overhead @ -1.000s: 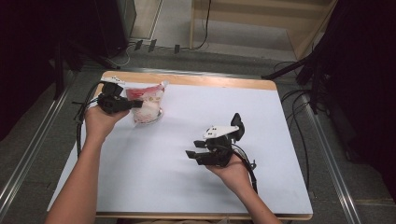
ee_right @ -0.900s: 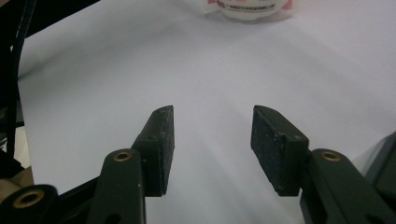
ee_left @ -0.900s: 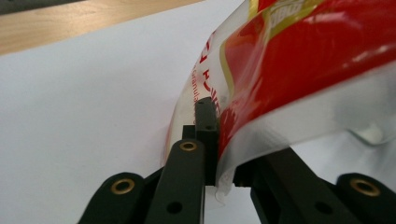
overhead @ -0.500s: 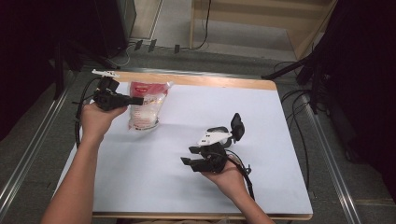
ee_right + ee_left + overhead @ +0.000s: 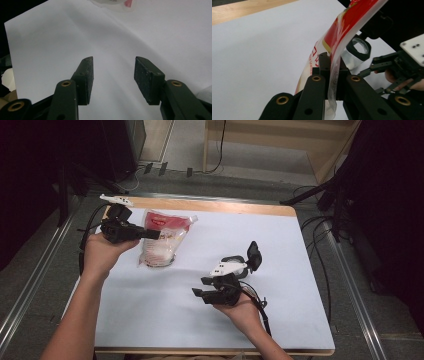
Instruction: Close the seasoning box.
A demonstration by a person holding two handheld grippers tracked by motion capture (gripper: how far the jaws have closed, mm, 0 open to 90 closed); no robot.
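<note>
Counter [image 5: 280,250]: flat white sheet on a wooden board. Pouch [image 5: 161,240], glossy clear plastic with a red printed top and pale contents, now hangs higher at the far-left corner than a second ago. Left tool [image 5: 152,234] clamps its thin edge seal. Right tool [image 5: 200,287] hovers mid-counter, half-wide, holding nothing.

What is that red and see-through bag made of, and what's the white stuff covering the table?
The bag looks like thin, glossy plastic film: it is clear in parts, shines, and bends limply where the left gripper pinches its edge. The table cover seems to be matte white paper or a thin sheet; it shows soft creases and no shine, with wood at the rim.
</note>
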